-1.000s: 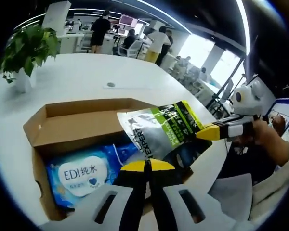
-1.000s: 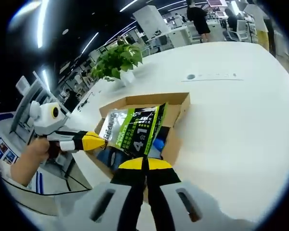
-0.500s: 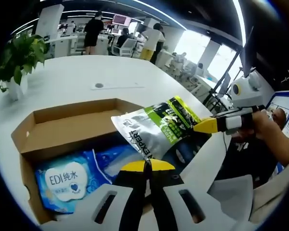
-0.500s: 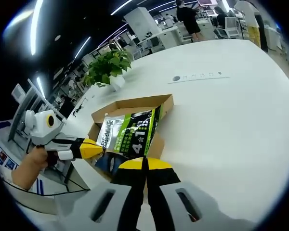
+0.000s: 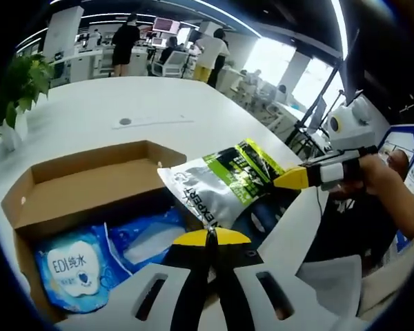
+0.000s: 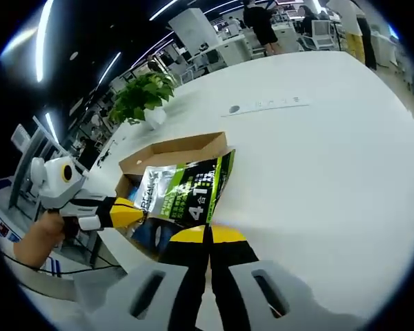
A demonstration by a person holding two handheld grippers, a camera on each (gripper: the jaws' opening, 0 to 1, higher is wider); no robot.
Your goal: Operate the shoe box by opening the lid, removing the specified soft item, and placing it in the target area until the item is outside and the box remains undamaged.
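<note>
Left gripper view showed the pouch (image 5: 224,183) stretched between both grippers, left gripper (image 5: 208,238) and right gripper (image 5: 290,179) each pinching an opposite edge above the box (image 5: 90,172).

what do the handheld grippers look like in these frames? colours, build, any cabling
Both match. The left gripper has black jaws with yellow tips rising from a pale grey moulded body with slotted cut-outs; the right gripper is the same. Seen from the side, the body is white with a black band behind the yellow tip. No cabling is visible. The holding hand is bare; its sleeve is unclear.
</note>
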